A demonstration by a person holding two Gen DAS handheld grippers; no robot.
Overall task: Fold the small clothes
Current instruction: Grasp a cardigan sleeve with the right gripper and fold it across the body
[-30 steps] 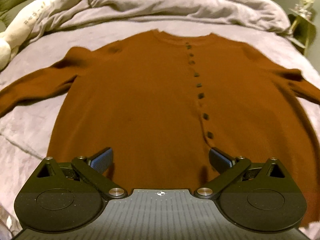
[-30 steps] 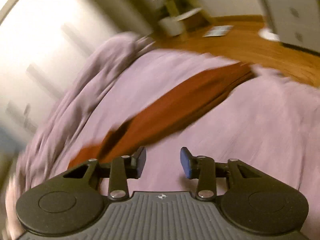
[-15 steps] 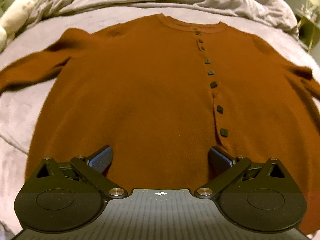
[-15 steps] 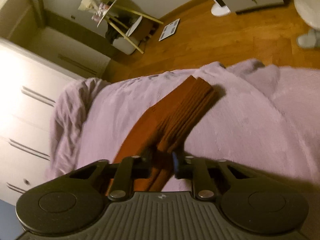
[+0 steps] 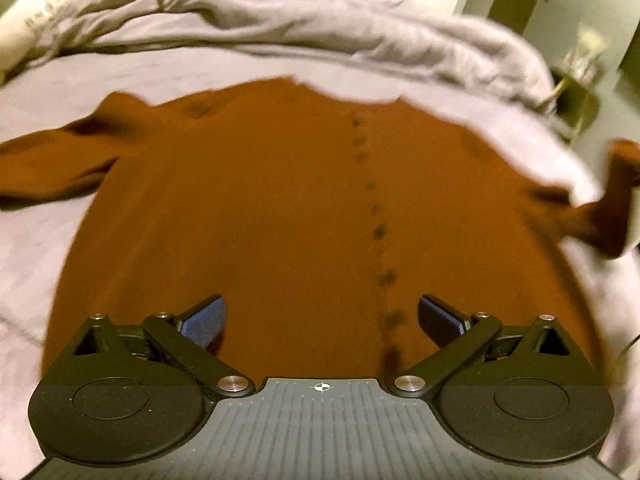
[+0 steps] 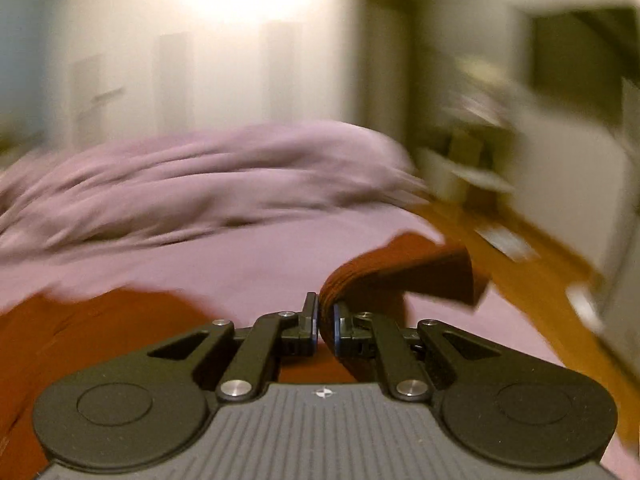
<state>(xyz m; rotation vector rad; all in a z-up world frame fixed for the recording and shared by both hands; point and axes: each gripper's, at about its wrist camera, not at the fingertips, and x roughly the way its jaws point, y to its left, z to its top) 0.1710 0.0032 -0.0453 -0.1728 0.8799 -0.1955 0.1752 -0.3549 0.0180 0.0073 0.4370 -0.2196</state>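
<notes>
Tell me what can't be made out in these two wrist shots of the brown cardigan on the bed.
- Left wrist view: cardigan hem, hidden behind the open left gripper.
- Left wrist view: its buttons, smeared by blur.
- Right wrist view: sleeve cuff detail, blurred; the right gripper covers the pinched part.
- Right wrist view: room furniture, blurred.

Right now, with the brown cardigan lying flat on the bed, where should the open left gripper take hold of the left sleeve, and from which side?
Probably at the cuff end of the left sleeve, coming from the outer side. It lies flat, stretched outward on the bedcover, so its free edge is exposed. The left gripper hovers open over the cardigan hem.
</notes>
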